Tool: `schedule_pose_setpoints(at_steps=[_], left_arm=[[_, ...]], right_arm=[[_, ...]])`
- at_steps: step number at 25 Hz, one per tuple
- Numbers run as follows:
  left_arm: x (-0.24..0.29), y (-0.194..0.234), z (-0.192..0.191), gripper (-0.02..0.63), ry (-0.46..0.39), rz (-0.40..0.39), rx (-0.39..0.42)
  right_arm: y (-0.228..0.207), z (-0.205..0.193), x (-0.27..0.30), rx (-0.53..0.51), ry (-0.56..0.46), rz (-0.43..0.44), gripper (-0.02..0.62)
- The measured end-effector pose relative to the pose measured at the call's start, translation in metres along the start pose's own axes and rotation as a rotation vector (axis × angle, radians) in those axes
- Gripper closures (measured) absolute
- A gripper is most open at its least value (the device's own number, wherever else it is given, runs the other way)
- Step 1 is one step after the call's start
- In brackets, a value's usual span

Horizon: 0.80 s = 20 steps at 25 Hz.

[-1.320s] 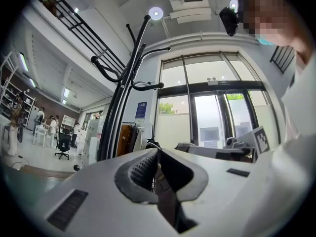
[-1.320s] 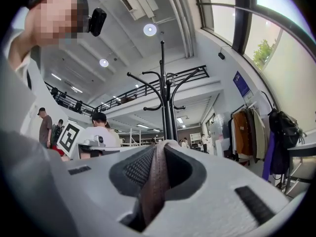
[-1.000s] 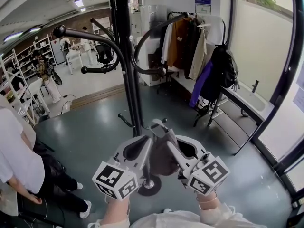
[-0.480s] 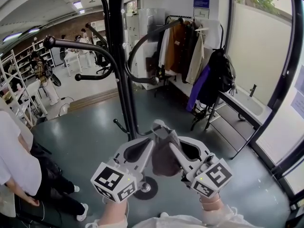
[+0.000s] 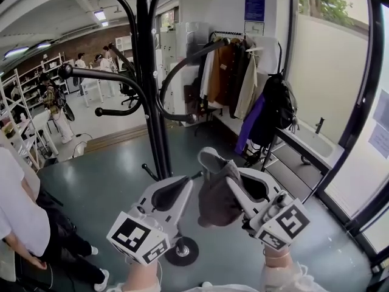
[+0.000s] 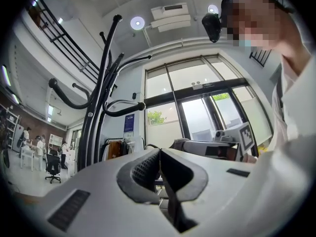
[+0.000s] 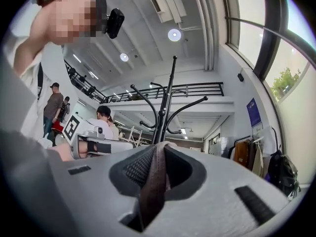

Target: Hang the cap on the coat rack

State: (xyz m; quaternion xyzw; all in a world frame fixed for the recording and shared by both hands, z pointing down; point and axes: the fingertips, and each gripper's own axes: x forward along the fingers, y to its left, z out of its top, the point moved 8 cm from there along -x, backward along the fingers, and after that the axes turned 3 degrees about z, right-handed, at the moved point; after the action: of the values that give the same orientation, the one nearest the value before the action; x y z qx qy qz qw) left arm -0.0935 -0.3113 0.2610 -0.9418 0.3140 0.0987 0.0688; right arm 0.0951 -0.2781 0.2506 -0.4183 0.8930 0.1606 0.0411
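Your right gripper (image 7: pixel 157 152) pinched the cap (image 5: pixel 216 199) between its jaws, right of the rack (image 5: pixel 149 102) and below its hooks. Left gripper (image 6: pixel 159 157) jaws were pressed together, empty.

Your left gripper (image 5: pixel 186 186) and right gripper (image 5: pixel 233 176) are pale grey moulded shells that taper toward the jaws. Dark, dimpled pads (image 6: pixel 143 169) line the jaws, and a dark ribbed slot (image 7: pixel 252 204) marks each shell. Each gripper carries a white cube (image 5: pixel 138 239) printed with black square markers. Your sleeves (image 5: pixel 285 277) are white.
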Motion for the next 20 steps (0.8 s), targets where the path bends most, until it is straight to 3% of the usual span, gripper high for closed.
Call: schedule_pose_setpoints(at_steps=[15,20], left_arm=[[0.029,-0.008,0.053,0.589,-0.083,-0.12,0.076],[0.033,-0.003,0.074,0.589,-0.112,-0.142,0.095]], right_arm=[[-0.046,0.086,0.004,-0.247,-0.103,-0.019,0.551],[-0.054,0.113,0.014,-0.254,-0.148,0.034,0.551]])
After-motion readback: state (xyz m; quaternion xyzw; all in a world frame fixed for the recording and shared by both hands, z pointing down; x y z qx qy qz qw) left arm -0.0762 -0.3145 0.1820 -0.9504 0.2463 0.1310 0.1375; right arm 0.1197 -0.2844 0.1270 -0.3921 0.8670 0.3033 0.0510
